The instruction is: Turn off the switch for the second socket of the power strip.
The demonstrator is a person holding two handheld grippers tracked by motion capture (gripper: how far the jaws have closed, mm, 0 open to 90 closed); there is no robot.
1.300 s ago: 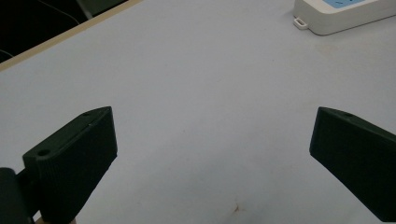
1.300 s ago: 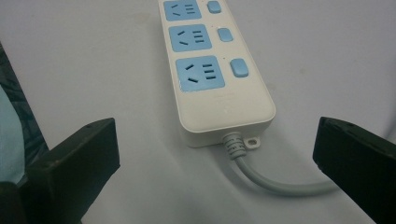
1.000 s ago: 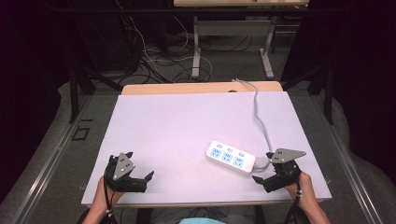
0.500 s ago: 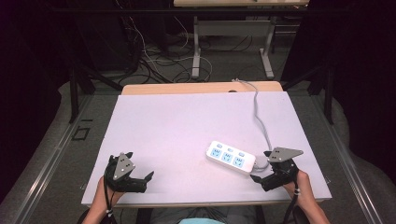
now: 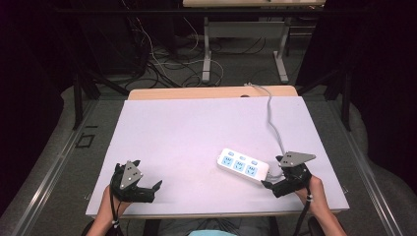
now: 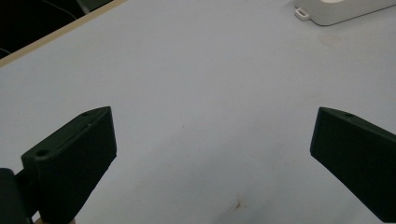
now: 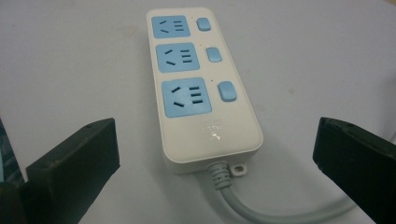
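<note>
I have both grippers low over the table [image 5: 196, 128], near its front edge, and I take the strip [image 5: 244, 164] as my landmark. The strip is white, with three blue sockets and three blue switches, and lies flat on the right half of the table, angled slightly. Its grey cord [image 5: 273, 123] runs from the end nearest my right gripper, curls there, then goes back across the table and over the far edge.

My right gripper [image 5: 268, 184] sits just beside the strip's cord end, on the near-right side of it. In the right gripper view its jaws stand wide apart with nothing between them; the strip [image 7: 201, 84] lies ahead, centred in the gap, cord end [image 7: 261, 205] closest to me. The jaws do not touch it.

My left gripper [image 5: 155, 189] is well apart from the strip, far to its left by the front-left corner of the table. In the left gripper view its jaws are spread wide over bare table and hold nothing; a corner of the strip [image 6: 336, 9] shows far ahead at the upper right.
</note>
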